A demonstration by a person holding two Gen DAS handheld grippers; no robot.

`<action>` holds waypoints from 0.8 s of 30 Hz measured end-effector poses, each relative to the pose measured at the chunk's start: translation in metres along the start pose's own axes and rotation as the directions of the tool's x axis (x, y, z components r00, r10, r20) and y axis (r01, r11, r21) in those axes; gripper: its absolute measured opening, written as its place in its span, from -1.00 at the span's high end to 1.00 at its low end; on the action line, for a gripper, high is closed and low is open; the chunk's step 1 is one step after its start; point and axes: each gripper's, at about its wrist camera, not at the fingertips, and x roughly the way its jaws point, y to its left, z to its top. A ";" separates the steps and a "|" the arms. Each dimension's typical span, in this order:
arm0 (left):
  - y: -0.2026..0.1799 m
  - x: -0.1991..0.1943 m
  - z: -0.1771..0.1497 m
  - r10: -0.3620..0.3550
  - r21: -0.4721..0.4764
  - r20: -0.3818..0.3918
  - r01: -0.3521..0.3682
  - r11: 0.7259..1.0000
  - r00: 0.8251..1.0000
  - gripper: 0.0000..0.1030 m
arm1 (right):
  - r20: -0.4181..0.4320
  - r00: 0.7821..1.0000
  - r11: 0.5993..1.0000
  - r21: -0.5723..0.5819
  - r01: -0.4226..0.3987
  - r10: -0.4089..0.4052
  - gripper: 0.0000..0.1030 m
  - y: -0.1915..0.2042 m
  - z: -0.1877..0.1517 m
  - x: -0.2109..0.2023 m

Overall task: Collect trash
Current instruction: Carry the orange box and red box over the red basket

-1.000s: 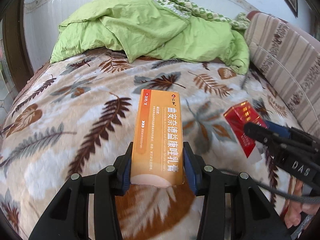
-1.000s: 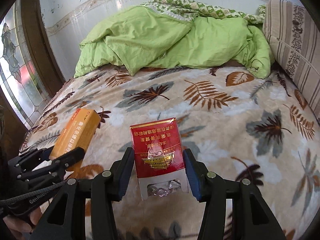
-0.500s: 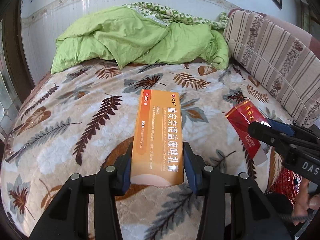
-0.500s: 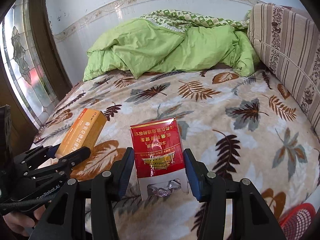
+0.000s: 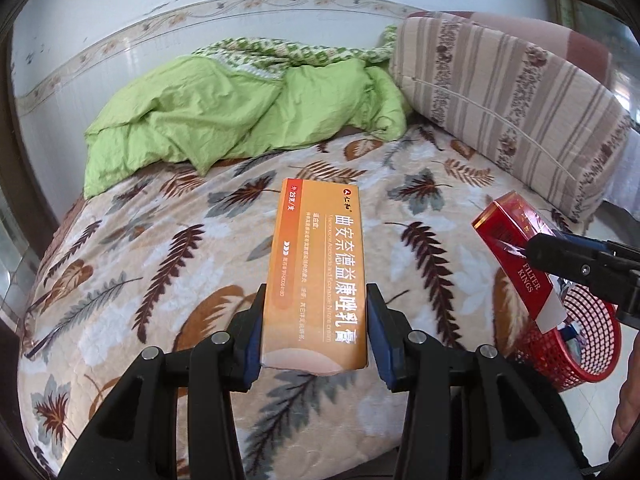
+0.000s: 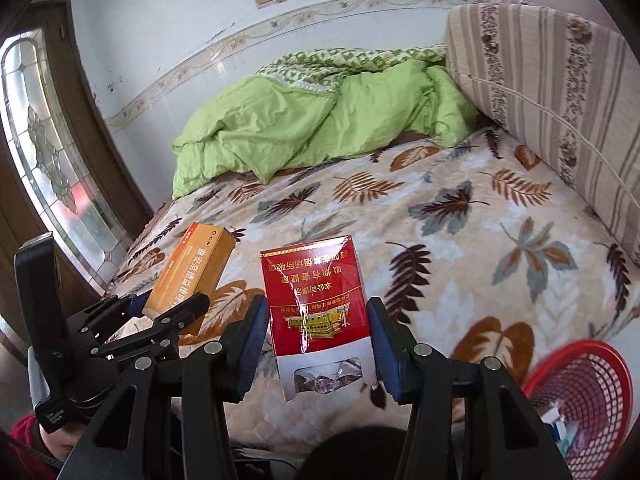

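Note:
My left gripper point(image 5: 316, 336) is shut on an orange medicine box point(image 5: 318, 268) with white Chinese print, held above the near edge of the bed. My right gripper point(image 6: 318, 344) is shut on a red cigarette pack point(image 6: 316, 300) with an open white end. The cigarette pack also shows in the left wrist view point(image 5: 516, 256), above a red mesh basket point(image 5: 576, 340). The orange box shows in the right wrist view point(image 6: 192, 268) at the left. The basket sits at the lower right of the right wrist view point(image 6: 580, 396) with some scraps inside.
A bed with a leaf-patterned blanket point(image 5: 160, 264) fills both views. A crumpled green quilt point(image 5: 240, 120) lies at its far end. A striped cushion point(image 5: 512, 92) stands along the right side. A stained-glass door point(image 6: 48, 160) is at the left.
Both grippers have pulled back and up from the bed with their boxes. The red basket has come into view at the lower right.

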 end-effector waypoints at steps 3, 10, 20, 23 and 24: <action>-0.019 -0.002 0.002 -0.030 0.038 0.005 0.030 0.999 1.000 0.15 | 0.010 0.999 0.999 0.042 0.030 -0.030 -0.04 -0.018 -0.006 -0.017; -0.069 -0.005 0.009 -0.095 0.125 0.011 0.093 0.988 0.995 0.15 | 0.028 0.994 0.984 0.145 0.101 -0.106 -0.04 -0.065 -0.019 -0.052; -0.147 -0.009 0.015 -0.197 0.269 -0.002 0.190 0.944 0.980 0.15 | 0.060 0.978 0.951 0.249 0.181 -0.202 -0.04 -0.118 -0.036 -0.102; -0.170 -0.009 0.014 -0.227 0.304 -0.015 0.221 0.927 0.974 0.15 | 0.061 0.971 0.936 0.286 0.205 -0.232 -0.04 -0.134 -0.043 -0.115; -0.179 -0.008 0.014 -0.241 0.317 -0.023 0.235 0.919 0.970 0.15 | 0.061 0.968 0.930 0.299 0.214 -0.242 -0.04 -0.140 -0.045 -0.119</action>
